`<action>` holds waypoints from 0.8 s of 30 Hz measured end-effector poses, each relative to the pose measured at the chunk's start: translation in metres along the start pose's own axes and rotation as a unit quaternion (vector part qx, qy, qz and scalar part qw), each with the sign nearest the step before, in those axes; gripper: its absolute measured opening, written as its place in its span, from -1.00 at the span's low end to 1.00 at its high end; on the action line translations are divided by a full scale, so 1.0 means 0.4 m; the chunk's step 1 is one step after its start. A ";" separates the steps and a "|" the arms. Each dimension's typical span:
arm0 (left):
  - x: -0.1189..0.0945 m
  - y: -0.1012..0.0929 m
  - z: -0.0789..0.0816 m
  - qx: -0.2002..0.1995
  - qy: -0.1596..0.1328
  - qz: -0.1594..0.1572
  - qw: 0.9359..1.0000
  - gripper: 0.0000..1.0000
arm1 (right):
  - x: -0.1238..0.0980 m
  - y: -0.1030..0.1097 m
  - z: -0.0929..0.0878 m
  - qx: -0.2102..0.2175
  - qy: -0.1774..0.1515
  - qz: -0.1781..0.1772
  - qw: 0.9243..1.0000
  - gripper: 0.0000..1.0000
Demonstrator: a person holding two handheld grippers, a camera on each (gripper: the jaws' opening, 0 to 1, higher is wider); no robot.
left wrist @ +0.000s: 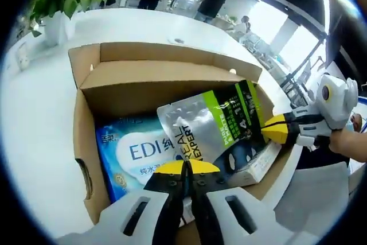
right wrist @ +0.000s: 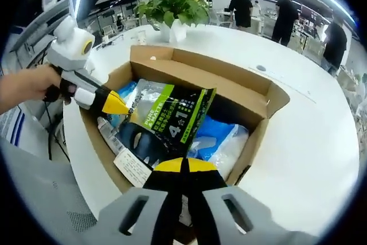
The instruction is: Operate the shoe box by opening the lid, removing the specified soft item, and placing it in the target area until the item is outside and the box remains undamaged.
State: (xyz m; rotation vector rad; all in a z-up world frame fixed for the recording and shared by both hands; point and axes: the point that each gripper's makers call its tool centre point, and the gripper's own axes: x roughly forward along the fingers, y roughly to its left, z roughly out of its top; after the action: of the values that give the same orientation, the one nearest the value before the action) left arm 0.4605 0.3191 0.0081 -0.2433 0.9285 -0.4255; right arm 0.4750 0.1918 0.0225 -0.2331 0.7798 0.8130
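Left gripper view: we pinch the pouch (left wrist: 215,121) in both grippers, left (left wrist: 186,167) and right (left wrist: 274,129), over the open box (left wrist: 86,142).

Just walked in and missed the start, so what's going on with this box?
A person is working two handheld grippers over an open cardboard box on a white table. Both grippers are at a silver and green pouch, one at each end: the left gripper and the right gripper, jaws together. The pouch lies tilted over a blue wipes pack, not yet out of the box.
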 end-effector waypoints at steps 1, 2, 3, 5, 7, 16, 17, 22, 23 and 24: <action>-0.005 0.000 0.004 -0.001 -0.002 0.000 1.000 -1.00 | -0.007 0.001 0.010 0.005 -0.008 0.000 1.000 -1.00; -0.009 -0.001 0.007 -0.002 -0.004 0.000 1.000 -1.00 | -0.010 0.002 0.014 0.010 -0.012 0.001 1.000 -1.00; -0.017 -0.004 0.011 -0.002 -0.006 0.000 1.000 -1.00 | -0.016 0.003 0.021 0.011 -0.017 0.002 1.000 -1.00; -0.028 -0.009 0.022 -0.002 -0.015 -0.001 1.000 -1.00 | -0.025 0.003 0.031 0.015 -0.024 0.002 1.000 -1.00; -0.038 -0.013 0.028 0.002 -0.019 -0.001 1.000 -1.00 | -0.032 0.004 0.039 0.020 -0.030 0.004 0.999 -1.00; -0.081 -0.034 0.039 0.006 -0.026 0.001 1.000 -1.00 | -0.067 0.017 0.072 0.022 -0.045 0.012 0.999 -1.00; -0.084 -0.038 0.042 0.007 -0.028 0.001 1.000 -1.00 | -0.071 0.016 0.074 0.022 -0.046 0.012 0.999 -1.00; -0.099 -0.057 0.056 0.009 -0.031 -0.001 0.999 -1.00 | -0.098 0.010 0.082 0.025 -0.048 0.013 0.998 -1.00; -0.101 -0.067 0.061 0.012 -0.031 -0.002 0.999 -1.00 | -0.107 0.006 0.084 0.027 -0.049 0.012 0.998 -1.00; -0.103 -0.073 0.064 0.014 -0.031 -0.002 0.999 -1.00 | -0.112 0.003 0.085 0.027 -0.049 0.012 0.998 -1.00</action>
State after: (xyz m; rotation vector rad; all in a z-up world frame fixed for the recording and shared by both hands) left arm 0.4524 0.3126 0.0636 -0.2315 0.8604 -0.4329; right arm 0.4728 0.1833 0.0780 -0.1342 0.7130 0.8192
